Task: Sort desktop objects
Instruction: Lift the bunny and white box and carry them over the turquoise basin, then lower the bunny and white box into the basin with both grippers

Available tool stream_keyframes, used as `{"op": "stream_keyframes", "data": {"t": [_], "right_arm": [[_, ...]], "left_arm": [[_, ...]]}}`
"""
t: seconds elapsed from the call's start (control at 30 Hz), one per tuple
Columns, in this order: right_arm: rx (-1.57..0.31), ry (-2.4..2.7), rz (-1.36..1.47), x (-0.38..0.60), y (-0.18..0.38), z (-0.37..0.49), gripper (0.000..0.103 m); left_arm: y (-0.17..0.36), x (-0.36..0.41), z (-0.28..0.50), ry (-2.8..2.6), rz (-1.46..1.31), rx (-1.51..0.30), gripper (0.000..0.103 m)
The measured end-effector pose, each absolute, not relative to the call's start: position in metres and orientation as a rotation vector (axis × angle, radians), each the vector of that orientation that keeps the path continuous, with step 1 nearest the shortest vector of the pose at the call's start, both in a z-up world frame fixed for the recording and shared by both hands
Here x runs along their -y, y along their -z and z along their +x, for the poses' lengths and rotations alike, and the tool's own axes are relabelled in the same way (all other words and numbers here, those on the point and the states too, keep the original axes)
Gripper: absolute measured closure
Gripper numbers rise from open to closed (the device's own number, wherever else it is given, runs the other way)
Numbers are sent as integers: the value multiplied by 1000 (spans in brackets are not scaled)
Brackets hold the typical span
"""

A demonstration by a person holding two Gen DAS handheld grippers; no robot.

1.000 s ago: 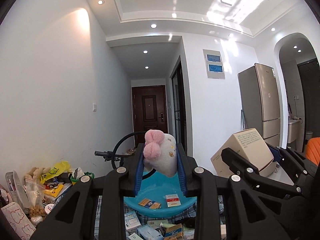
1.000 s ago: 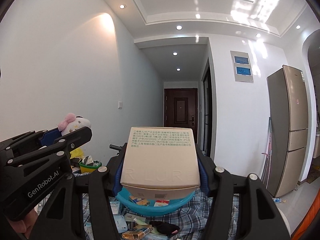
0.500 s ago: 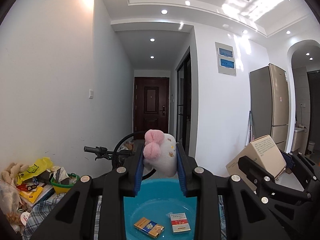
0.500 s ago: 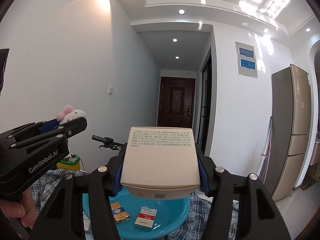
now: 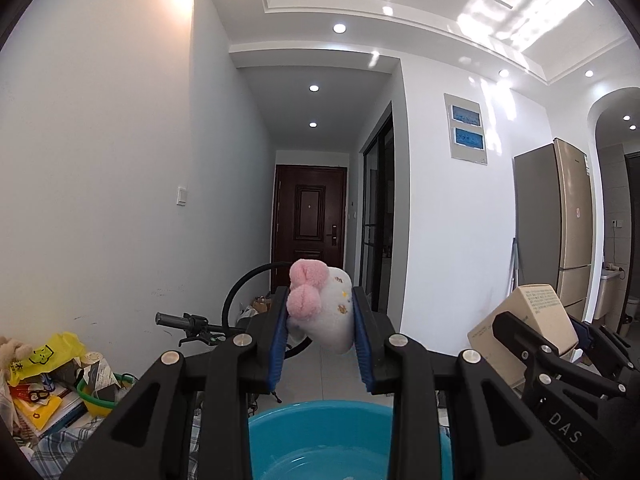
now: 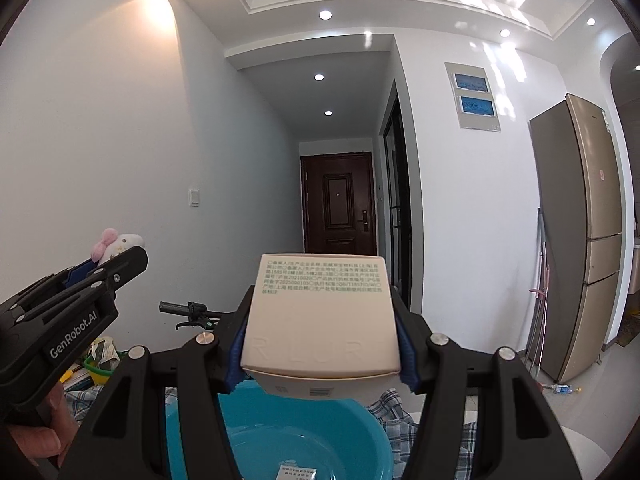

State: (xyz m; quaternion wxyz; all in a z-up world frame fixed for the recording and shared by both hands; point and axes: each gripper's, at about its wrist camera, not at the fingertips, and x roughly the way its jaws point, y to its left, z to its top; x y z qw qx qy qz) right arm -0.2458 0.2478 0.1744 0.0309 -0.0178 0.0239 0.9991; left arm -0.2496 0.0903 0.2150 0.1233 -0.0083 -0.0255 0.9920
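Note:
My left gripper (image 5: 320,332) is shut on a white plush toy (image 5: 332,316) with a pink bow and holds it above a blue plastic basin (image 5: 320,436). My right gripper (image 6: 320,332) is shut on a beige carton box (image 6: 320,316) with green print, held above the same basin (image 6: 296,436). A small pack (image 6: 296,473) lies in the basin. The right gripper with the box (image 5: 528,332) shows at the right of the left wrist view. The left gripper with the toy (image 6: 116,244) shows at the left of the right wrist view.
The basin stands on a plaid cloth (image 6: 404,420). A pile of clutter with a yellow bag (image 5: 44,352) and a green bowl (image 5: 100,396) lies at the left. A scooter handlebar (image 5: 188,322) stands behind. A fridge (image 6: 580,240) is at the right.
Both grippers have moved forward over the basin with their objects held. The basin now fills the bottom of both views and the table clutter has slid out of view.

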Motion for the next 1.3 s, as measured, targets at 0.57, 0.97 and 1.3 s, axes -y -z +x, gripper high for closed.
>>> {"op": "stream_keyframes", "data": {"t": [0.57, 0.97, 1.3], "right_arm": [[-52, -3085, -238, -239, -129, -268, 46], [-17, -2994, -697, -254, -105, -314, 46], [-50, -2883, -1331, -258, -39, -356, 46]], "left_arm": [[-139, -106, -249, -2919, -210, -165, 71], [-76, -86, -330, -2900, -940, 9, 72], [-11, -86, -362, -2685, -1365, 46, 72]]}}
